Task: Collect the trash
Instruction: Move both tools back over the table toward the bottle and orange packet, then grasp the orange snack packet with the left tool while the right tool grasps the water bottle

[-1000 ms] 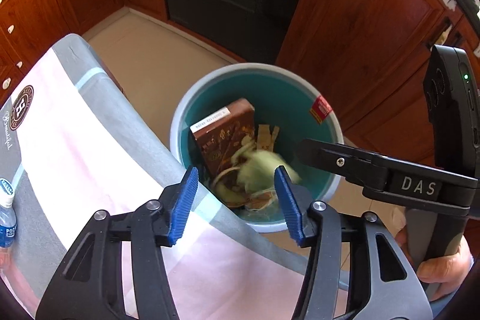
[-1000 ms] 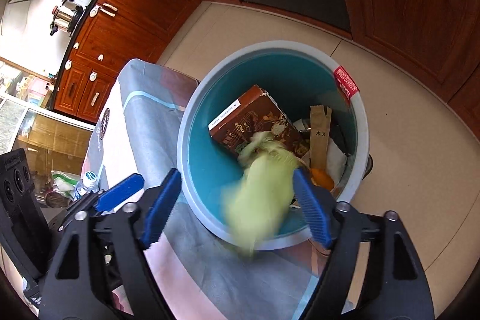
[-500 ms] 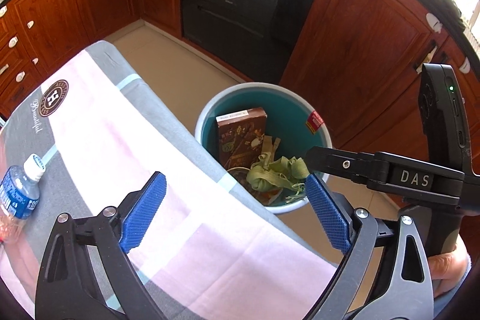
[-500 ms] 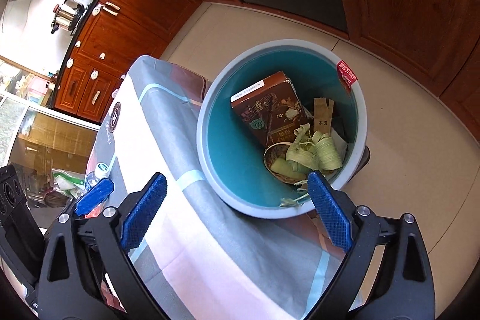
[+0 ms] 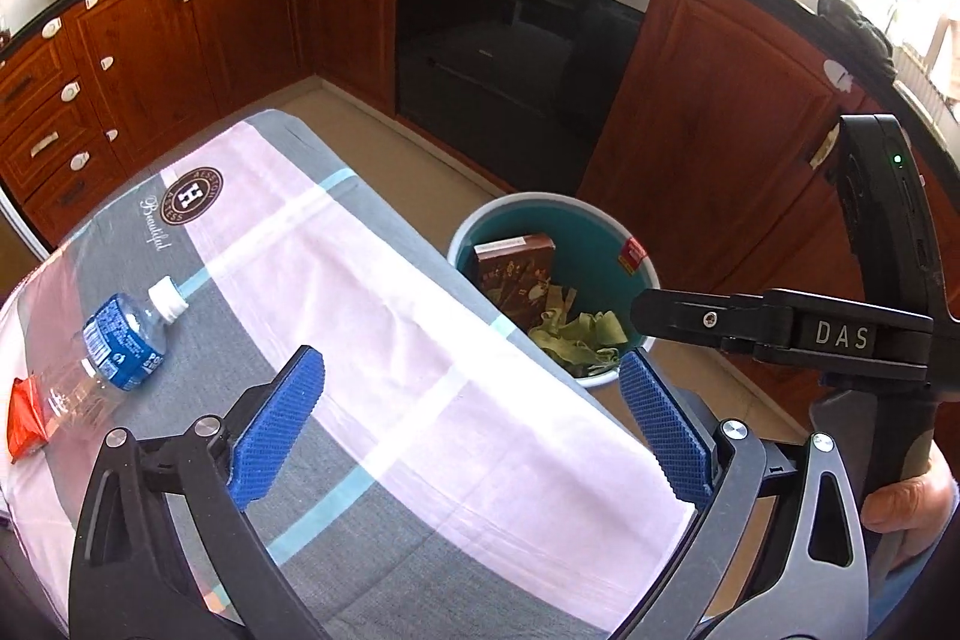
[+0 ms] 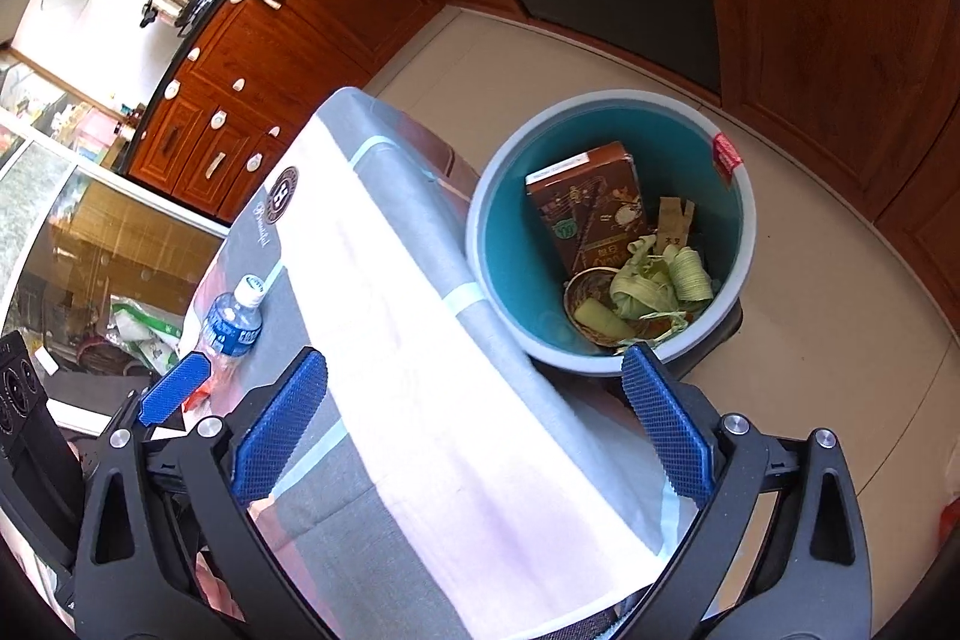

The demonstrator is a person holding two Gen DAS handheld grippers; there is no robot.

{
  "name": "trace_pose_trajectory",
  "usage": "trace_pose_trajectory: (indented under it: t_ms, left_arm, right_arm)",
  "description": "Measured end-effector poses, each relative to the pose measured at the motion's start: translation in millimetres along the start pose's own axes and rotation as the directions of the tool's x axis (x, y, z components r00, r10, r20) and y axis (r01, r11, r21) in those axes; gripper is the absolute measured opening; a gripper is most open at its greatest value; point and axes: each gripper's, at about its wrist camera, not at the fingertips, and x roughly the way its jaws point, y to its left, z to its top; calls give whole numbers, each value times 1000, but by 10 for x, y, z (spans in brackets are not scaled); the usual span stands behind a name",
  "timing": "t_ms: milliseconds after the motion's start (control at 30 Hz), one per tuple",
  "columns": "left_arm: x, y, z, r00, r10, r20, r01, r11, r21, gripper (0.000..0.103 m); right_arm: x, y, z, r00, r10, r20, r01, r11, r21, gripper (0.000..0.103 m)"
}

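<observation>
Both tongs spread, empty. Bottle (image 5: 123, 346), left of frame on the desk (image 5: 420, 400): light, slippery, crushable; grip mid-body.

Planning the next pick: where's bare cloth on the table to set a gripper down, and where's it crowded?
Free: the wide pink band of the tablecloth, from the round logo to the near edge, and the grey strip bordering the trash bin. Crowded: the far left corner, where the water bottle lies with a red wrapper at its base.
</observation>
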Motion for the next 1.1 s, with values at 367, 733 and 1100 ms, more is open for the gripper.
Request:
trace_pose_trajectory:
  t_ms: [367,733,1100]
  left_arm:
    - [-444,573,-210,997,70,45,-67,995,-77,99]
    - [-679,1590,-663,985,170,18,-163,964,-209,99]
    - [-853,3084,-1194,945,316,-82,-322,862,-391,99]
  right_arm:
    - [106,717,-158,999,9,-46,-14,994,-108,95]
    - [676,1573,-366,985,-19,-169,-19,976,-217,95]
    - [1680,2503,-463,964,-30,-263,-9,989,-146,95]
